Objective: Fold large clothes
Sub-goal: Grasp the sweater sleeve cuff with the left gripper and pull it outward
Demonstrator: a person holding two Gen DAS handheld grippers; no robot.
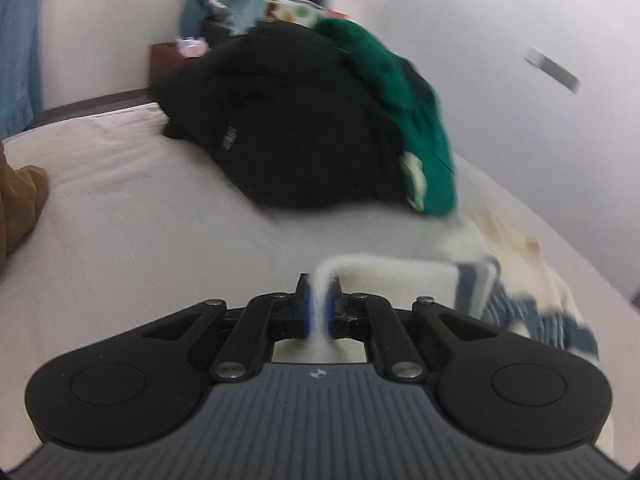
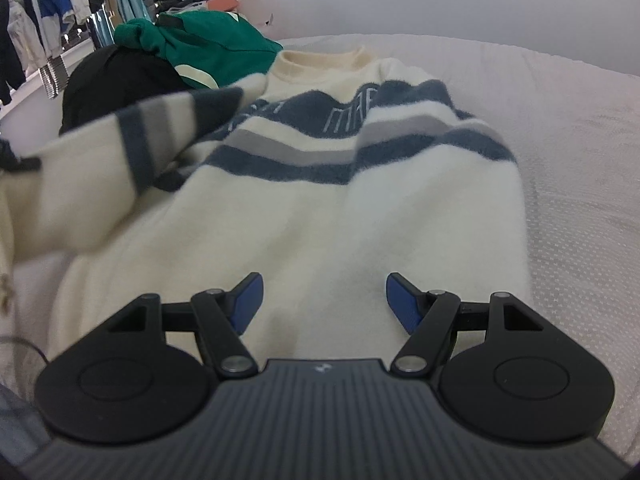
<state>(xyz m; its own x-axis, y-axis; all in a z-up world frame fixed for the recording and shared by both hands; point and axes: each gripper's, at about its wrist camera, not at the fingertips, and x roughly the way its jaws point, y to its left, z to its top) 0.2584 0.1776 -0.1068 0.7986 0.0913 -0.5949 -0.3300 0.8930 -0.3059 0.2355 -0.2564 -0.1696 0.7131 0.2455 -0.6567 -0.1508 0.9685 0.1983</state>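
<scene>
A cream sweater (image 2: 328, 216) with blue and grey stripes lies flat on the white bed, collar at the far end. Its left sleeve (image 2: 100, 168) is lifted off the bed and stretched toward the left. In the left wrist view my left gripper (image 1: 319, 304) is shut on the cream edge of that sleeve (image 1: 400, 276), the fabric pinched between the blue pads, and the view is blurred. My right gripper (image 2: 324, 300) hovers open just above the sweater's lower body, with nothing between its fingers.
A black garment (image 1: 288, 128) and a green one (image 1: 400, 92) are heaped on the bed (image 1: 120, 220) beyond the sweater. A brown cloth (image 1: 20, 208) lies at the left edge. Hanging clothes (image 2: 52, 12) line the far wall. A grey wall stands to the right.
</scene>
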